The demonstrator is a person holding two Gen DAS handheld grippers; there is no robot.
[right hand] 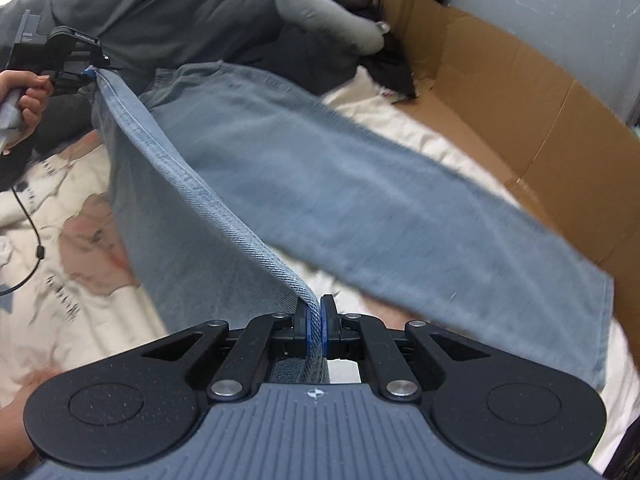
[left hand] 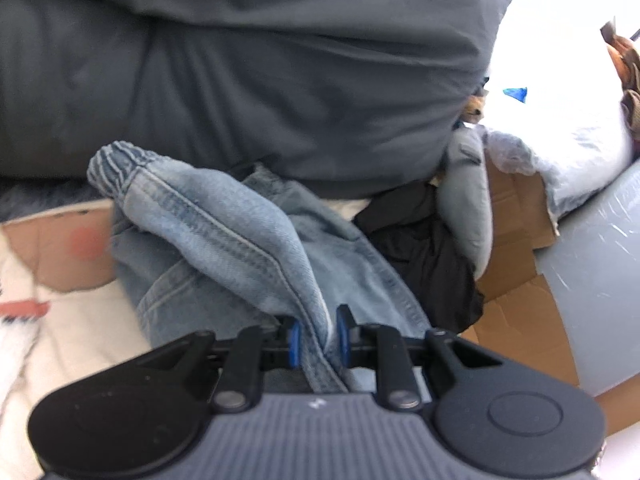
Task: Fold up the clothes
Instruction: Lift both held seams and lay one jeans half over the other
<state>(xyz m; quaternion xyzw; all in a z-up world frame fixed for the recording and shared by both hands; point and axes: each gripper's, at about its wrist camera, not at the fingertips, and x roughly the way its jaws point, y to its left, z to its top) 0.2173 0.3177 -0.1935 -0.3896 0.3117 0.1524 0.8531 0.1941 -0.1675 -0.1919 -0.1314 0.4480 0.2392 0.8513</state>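
Observation:
Light blue jeans (right hand: 320,184) hang stretched between both grippers above a bed. My right gripper (right hand: 316,332) is shut on a seamed edge of the denim, and one leg trails off to the right, blurred. The seam runs up and left to my left gripper (right hand: 90,72), held by a person's hand (right hand: 24,100). In the left wrist view my left gripper (left hand: 318,338) is shut on a thick fold of the jeans (left hand: 224,232), its blue pads (left hand: 294,340) pressing the seam. The waistband bunches beyond the fingers.
A cream patterned blanket (right hand: 72,280) covers the bed. Large dark grey pillows (left hand: 240,72) lie behind the jeans. A black garment (left hand: 424,248) and a grey neck pillow (right hand: 320,12) sit beside cardboard (right hand: 520,120) against a grey wall (left hand: 600,280).

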